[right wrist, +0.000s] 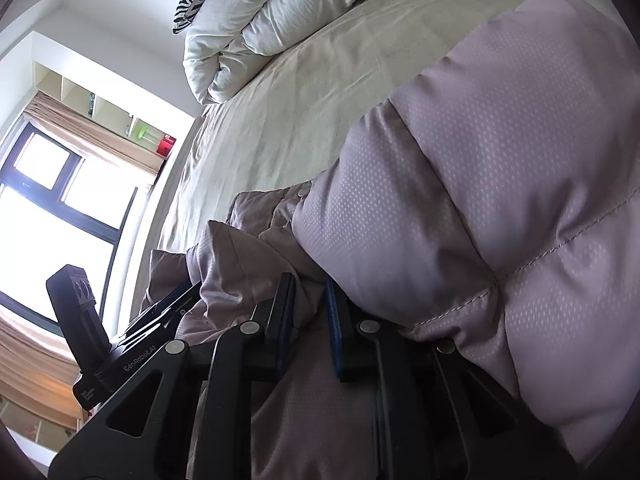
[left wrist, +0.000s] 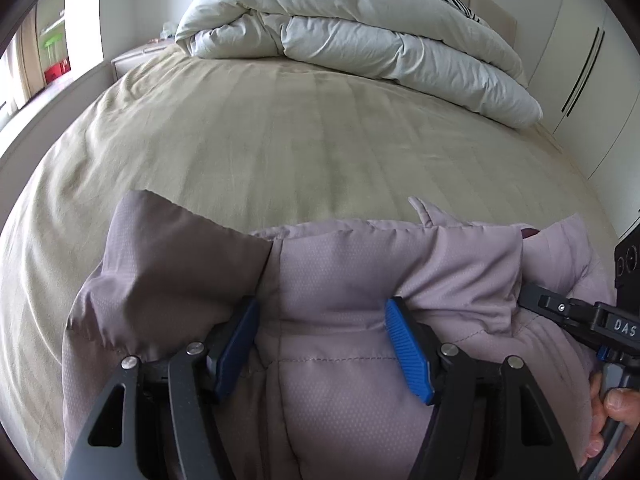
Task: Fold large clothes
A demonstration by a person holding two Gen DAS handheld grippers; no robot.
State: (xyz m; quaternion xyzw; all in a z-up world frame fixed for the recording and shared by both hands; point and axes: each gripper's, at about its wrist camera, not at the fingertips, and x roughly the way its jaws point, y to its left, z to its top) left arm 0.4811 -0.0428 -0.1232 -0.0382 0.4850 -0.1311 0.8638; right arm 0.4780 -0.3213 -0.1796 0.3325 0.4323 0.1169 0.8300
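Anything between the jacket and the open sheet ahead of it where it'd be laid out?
Nothing visible. The puffer jacket lies against both sets of jaws, and the beige sheet ahead is bare up to the folded white duvet at the far end.

Right claw (right wrist: pixel 310 312) pinches mauve jacket (right wrist: pixel 500 180) fabric — bed (right wrist: pixel 300 92) beyond.

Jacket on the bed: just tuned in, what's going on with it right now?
A person is working a mauve quilted jacket at the near edge of the bed with two handheld grippers. The left gripper is open, its blue pads straddling a puffy panel of the jacket. The right gripper has its fingers close together with a fold of fabric pinched between them. The jacket is bunched, not yet neatly folded. A white duvet is piled at the far end.
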